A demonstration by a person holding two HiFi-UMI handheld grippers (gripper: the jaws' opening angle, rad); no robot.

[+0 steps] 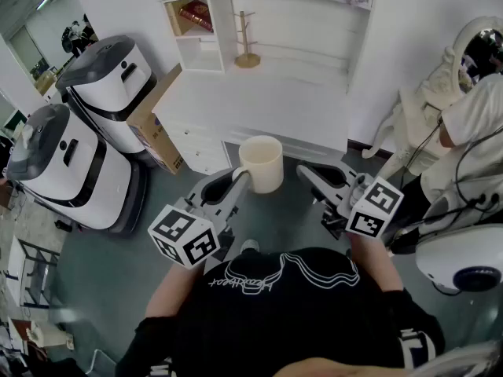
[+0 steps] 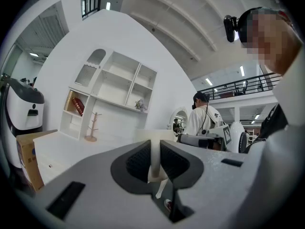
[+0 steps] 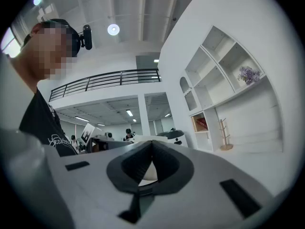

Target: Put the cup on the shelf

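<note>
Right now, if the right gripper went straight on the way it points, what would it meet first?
Probably the cup held in the left gripper; it shows just beyond the right gripper, though depth is unclear.

the cream cup hangs upright in the air, mouth up, its handle pinched between the jaws of the left tool, over the grey floor just short of the white worktop. the white shelf, with open-fronted compartments, rises at the worktop's back.
</note>
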